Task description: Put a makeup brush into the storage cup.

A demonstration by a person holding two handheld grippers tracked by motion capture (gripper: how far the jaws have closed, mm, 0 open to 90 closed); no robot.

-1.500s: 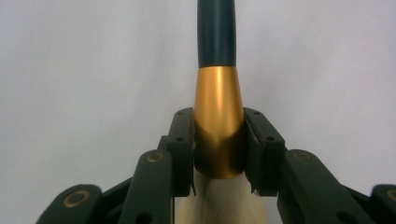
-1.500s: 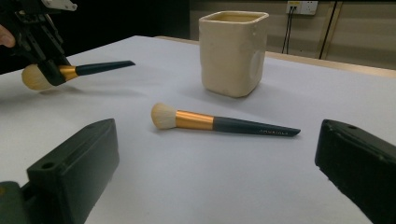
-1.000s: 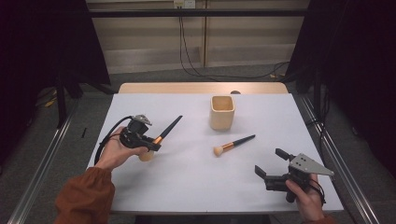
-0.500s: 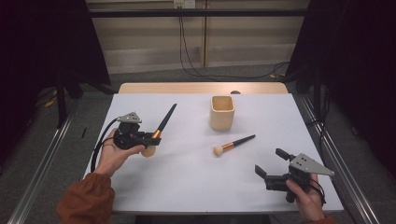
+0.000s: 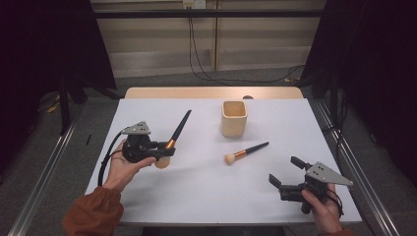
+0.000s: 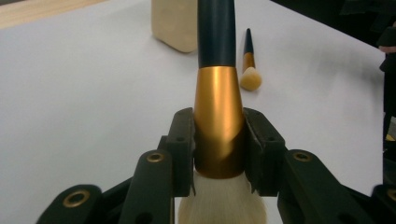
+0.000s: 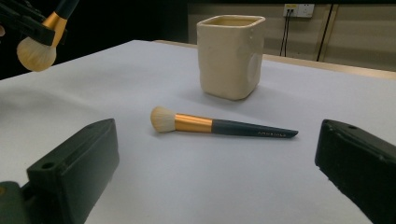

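The left gripper [image 5: 164, 151] is clamped on the gold ferrule of a large makeup brush [image 5: 174, 136], both pads bearing on the metal band in the left gripper view. The brush is held clear of the white table [image 5: 196, 196], bristle head low, dark handle slanting up and away toward the far side. The right gripper [image 5: 287, 174] rests at the near right edge of the table, jaws spread wide and holding nothing. A second, smaller makeup brush [image 5: 246, 152] lies flat on the table between the two grippers, bristles toward the person, apart from both. A cream square cup [image 5: 233, 118] stands upright just beyond that brush, not touching it.
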